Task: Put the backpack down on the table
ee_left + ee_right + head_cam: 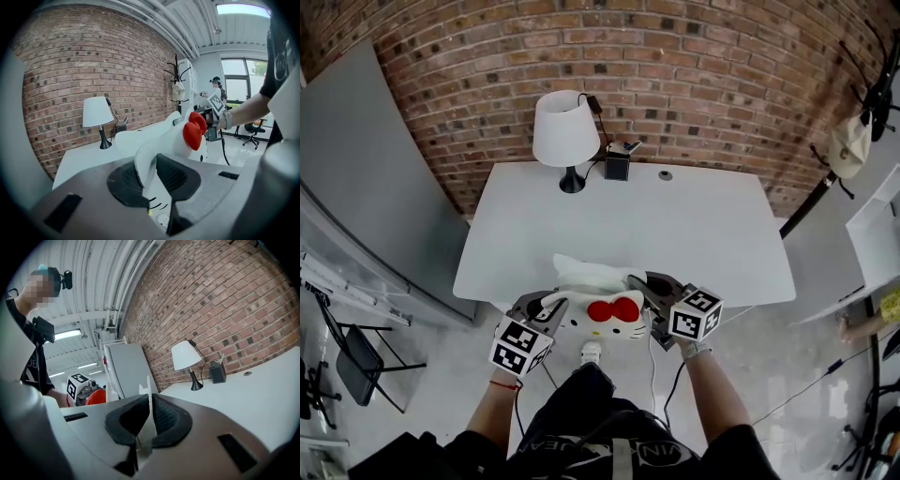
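White with a red bow point(614, 310), the backpack point(598, 302) hangs between our two grippers at the table's point(712, 234) near edge. Its upper part reaches over the tabletop, while the face with the bow sits just off the table on our side. We cannot tell whether any of it touches the table.

Our left gripper point(547, 307) has its jaws closed on a thick white flap of the backpack, seen pinched between the dark pads in the left gripper view point(149, 180). Our right gripper point(652, 292) is off the table's near edge too. Its jaws are clamped narrowly on a thin white edge of the backpack, which stands upright between the pads in the right gripper view point(150, 425).

At the table's far edge stand a white-shaded lamp point(566, 131) and, just beside it, a small black box point(617, 166). Behind the table rises a brick wall point(703, 75).
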`<action>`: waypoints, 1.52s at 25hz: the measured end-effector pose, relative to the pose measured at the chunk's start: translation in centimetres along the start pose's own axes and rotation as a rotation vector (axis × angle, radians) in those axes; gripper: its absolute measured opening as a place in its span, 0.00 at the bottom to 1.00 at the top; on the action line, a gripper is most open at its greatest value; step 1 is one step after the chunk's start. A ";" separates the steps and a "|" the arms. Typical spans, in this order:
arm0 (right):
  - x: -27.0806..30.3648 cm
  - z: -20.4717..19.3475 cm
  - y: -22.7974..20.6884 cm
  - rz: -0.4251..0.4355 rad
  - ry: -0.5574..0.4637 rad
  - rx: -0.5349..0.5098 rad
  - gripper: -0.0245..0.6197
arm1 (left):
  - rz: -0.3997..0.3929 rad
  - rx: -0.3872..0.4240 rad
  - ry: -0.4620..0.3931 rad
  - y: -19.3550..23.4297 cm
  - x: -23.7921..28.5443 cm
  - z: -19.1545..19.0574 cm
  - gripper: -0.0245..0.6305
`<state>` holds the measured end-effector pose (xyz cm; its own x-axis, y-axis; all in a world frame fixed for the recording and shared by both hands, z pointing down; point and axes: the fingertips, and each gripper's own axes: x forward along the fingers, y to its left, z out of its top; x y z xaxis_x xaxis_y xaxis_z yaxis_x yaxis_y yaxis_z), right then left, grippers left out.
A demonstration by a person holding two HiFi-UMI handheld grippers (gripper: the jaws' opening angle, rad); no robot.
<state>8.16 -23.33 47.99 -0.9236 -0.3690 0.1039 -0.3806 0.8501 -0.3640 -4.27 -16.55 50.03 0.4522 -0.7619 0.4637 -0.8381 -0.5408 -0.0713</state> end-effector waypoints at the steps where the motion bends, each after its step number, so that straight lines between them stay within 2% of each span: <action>1: 0.1 0.2 -0.5 -0.004 0.001 -0.003 0.05 | -0.003 0.002 -0.002 0.3 0.5 0.3 0.14; 13: 1.1 2.9 -7.3 -0.079 -0.017 0.013 0.05 | -0.061 0.037 -0.019 3.6 6.9 4.1 0.14; 31: 1.3 4.5 -16.7 -0.189 -0.018 0.066 0.05 | -0.180 0.053 -0.006 6.4 16.7 7.4 0.14; 38: 2.0 6.2 -20.8 -0.234 -0.050 0.090 0.05 | -0.221 0.071 -0.008 8.5 20.9 9.2 0.14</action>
<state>14.52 -44.04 50.01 -0.8065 -0.5720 0.1499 -0.5762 0.7033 -0.4164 0.86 -40.31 50.97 0.6248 -0.6250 0.4680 -0.6952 -0.7182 -0.0310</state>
